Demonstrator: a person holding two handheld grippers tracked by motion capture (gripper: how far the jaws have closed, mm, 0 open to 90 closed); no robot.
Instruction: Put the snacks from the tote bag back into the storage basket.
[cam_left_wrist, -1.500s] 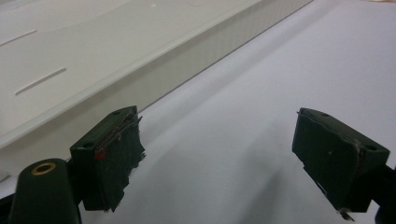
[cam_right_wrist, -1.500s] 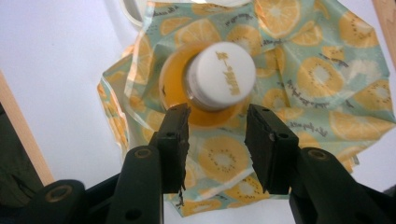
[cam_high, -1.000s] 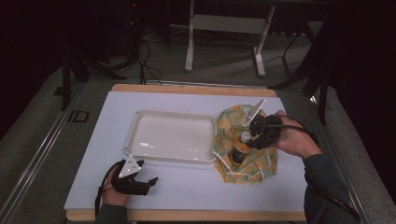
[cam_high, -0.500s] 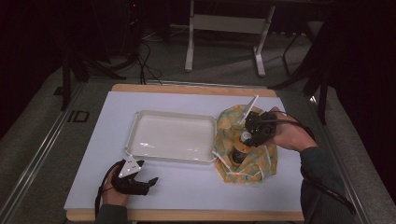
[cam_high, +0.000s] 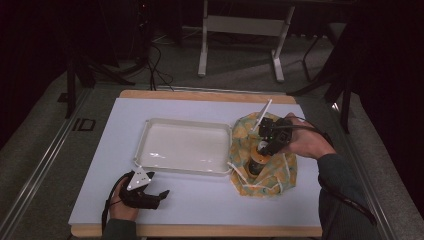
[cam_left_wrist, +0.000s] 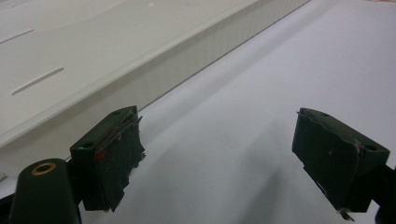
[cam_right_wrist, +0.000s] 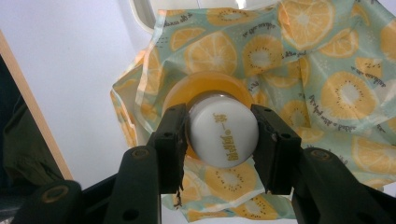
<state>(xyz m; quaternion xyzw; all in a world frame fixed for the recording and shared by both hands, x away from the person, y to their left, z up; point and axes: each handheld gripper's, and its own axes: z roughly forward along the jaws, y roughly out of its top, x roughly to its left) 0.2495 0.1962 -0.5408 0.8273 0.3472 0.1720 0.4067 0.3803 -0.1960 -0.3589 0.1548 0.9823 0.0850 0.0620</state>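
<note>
An orange bottle (cam_high: 257, 164) with a white cap (cam_right_wrist: 223, 135) stands upright on an open fruit-print cloth bag (cam_high: 272, 181) at the table's right. My right gripper (cam_high: 266, 148) comes down on it from above. Its jaws have just been closing, and the pads now press on both sides of the cap. In the right gripper view the bag (cam_right_wrist: 322, 70) lies spread under the bottle. My left gripper (cam_high: 163, 194) rests on the table near the front left, open, with nothing between its fingers. Its jaws (cam_left_wrist: 224, 154) point along the side of the white tray (cam_left_wrist: 163, 51).
The shallow white tray (cam_high: 180, 121) sits mid-table, just left of the bag. White drawstrings (cam_high: 240, 172) trail from the bag, and one white strip (cam_high: 263, 112) sticks up behind it. The table's wooden front edge (cam_high: 200, 231) is close to the left hand.
The right gripper has shifted slightly toward the bottle and its jaws have narrowed onto the cap. The left gripper has stayed where it was.
</note>
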